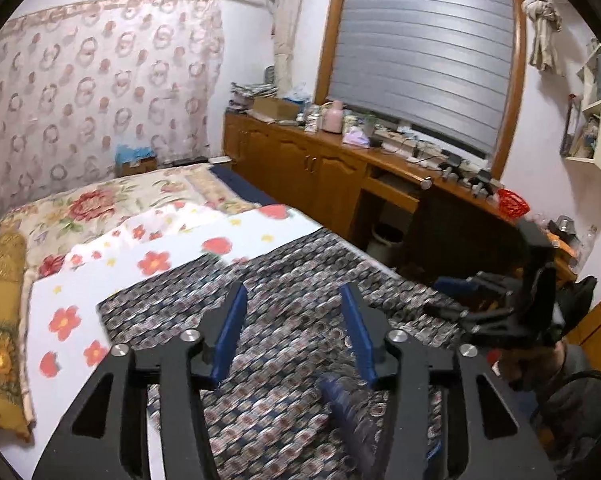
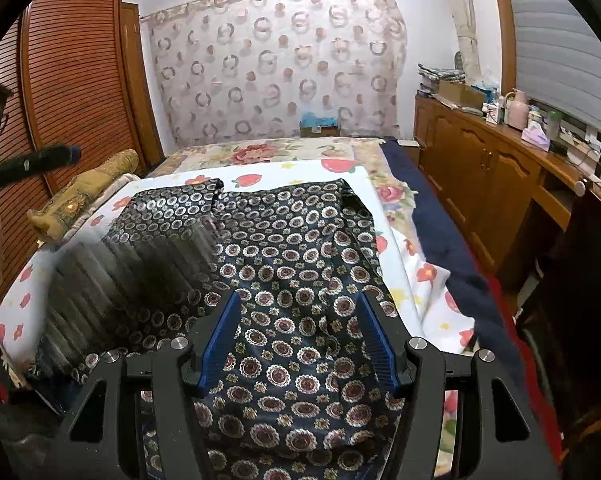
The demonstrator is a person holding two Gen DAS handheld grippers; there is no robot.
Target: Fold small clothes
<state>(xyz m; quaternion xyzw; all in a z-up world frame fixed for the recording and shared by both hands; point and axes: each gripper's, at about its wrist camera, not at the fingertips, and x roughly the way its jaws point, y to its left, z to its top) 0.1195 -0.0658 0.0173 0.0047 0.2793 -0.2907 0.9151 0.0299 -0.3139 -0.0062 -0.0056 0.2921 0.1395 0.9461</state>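
Left gripper (image 1: 296, 332) and right gripper (image 2: 298, 340) both part open, gripping nothing, over dark navy medallion-print garment (image 2: 284, 264) spread on white strawberry-print sheet (image 2: 420, 280) on bed, beyond it brown cardboard box (image 2: 318, 130) holding blue stuff, red mesh basket (image 1: 512, 202) contents unclear

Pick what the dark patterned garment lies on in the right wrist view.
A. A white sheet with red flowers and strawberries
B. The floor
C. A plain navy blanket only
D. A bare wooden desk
A: the garment is spread over the white sheet, whose red flower and strawberry print shows past its edges on the bed.
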